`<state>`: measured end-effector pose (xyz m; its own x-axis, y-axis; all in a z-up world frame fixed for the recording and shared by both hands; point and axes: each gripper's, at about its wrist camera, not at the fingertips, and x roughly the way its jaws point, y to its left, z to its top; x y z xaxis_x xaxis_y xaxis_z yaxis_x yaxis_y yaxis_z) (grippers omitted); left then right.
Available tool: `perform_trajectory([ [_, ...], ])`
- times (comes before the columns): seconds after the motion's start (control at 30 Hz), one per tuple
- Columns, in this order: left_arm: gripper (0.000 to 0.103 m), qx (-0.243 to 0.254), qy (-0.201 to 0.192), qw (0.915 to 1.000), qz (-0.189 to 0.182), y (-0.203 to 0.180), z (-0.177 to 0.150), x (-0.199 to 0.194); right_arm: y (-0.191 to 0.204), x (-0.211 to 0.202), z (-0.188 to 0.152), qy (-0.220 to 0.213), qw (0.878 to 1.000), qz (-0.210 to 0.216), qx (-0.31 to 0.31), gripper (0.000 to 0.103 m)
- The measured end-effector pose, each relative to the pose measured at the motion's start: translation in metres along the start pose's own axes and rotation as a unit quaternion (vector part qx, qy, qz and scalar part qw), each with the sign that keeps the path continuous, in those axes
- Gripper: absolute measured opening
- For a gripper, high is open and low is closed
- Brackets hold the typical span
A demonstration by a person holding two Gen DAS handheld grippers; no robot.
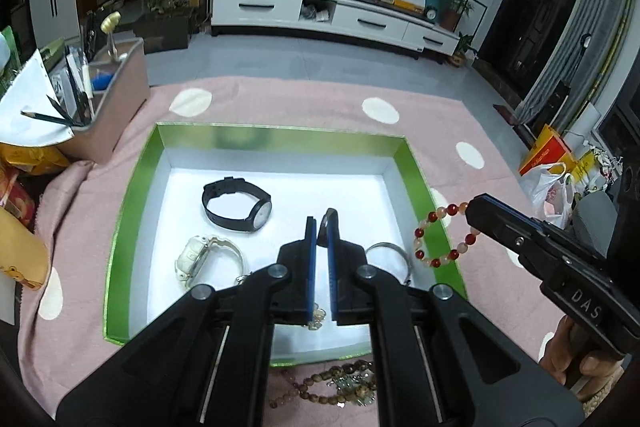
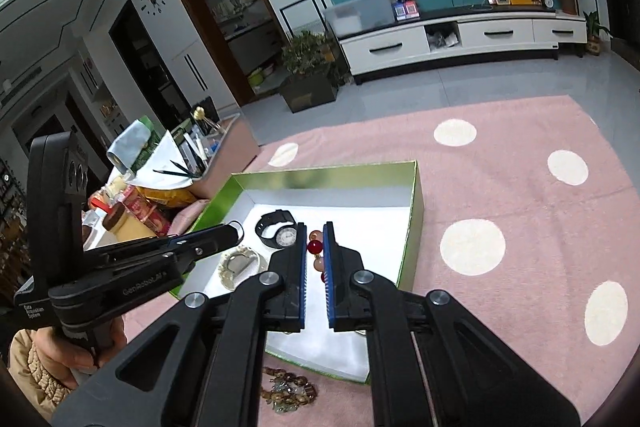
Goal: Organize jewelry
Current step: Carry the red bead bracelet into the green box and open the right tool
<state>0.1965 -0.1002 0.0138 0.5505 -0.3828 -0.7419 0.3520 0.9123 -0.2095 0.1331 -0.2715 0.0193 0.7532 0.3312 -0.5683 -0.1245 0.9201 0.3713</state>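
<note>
Your right gripper (image 2: 316,247) pinches the bead bracelet (image 1: 440,235) above the box's (image 1: 416,179) right edge; released there, it could catch on the rim. Your left gripper (image 1: 322,227) grips a small ring (image 1: 326,223).

The box (image 1: 140,187) lies on the blanket (image 1: 304,99), right under the left gripper (image 1: 322,223). Inside it, a watch (image 1: 236,203) sits just left of those fingertips and slightly beyond them, with a second watch (image 1: 200,257) nearer, left of the fingers. A bangle (image 1: 390,251) lies in the box just right of the fingers. The right gripper (image 1: 474,205) sits well right of them, over the box's right wall, a bead bracelet (image 1: 440,239) hanging from its tip. Behind the fingers, outside the near wall, a heap of beads (image 1: 340,385) lies on the blanket. An organizer (image 1: 116,107) stands far left, beyond the box.
</note>
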Motion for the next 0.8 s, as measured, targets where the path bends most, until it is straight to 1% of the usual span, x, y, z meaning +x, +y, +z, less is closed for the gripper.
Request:
perform_trajectory([
  [0.2,0.005,-0.028,0.040,0.9986,-0.021,0.011,0.001,0.031,0.000,0.026,0.003,0.025,1.000,-0.001,0.006,0.007],
  [0.53,0.005,-0.036,0.059,0.9976,-0.009,0.019,-0.003,0.050,0.000,0.054,0.003,0.050,0.999,-0.011,0.010,0.007],
  [0.57,0.007,-0.037,0.059,0.9975,-0.007,0.020,-0.003,0.051,-0.001,0.056,0.003,0.053,0.998,-0.013,0.011,0.010],
  [0.6,0.010,-0.039,0.059,0.9975,-0.007,0.020,-0.004,0.051,-0.001,0.057,0.002,0.054,0.998,-0.013,0.013,0.015],
  [0.67,0.022,-0.039,0.055,0.9977,-0.006,0.022,-0.004,0.048,-0.001,0.056,0.002,0.050,0.998,-0.019,0.014,0.018],
  [0.7,0.024,-0.039,0.053,0.9978,-0.005,0.022,-0.003,0.047,-0.001,0.055,0.002,0.048,0.999,-0.022,0.012,0.019],
  [0.73,0.028,-0.039,0.051,0.9979,-0.005,0.022,-0.003,0.045,-0.002,0.052,0.001,0.045,0.999,-0.024,0.012,0.020],
  [0.8,0.040,-0.041,0.048,0.9980,-0.006,0.025,-0.003,0.041,-0.005,0.048,0.000,0.041,0.999,-0.025,0.017,0.030],
])
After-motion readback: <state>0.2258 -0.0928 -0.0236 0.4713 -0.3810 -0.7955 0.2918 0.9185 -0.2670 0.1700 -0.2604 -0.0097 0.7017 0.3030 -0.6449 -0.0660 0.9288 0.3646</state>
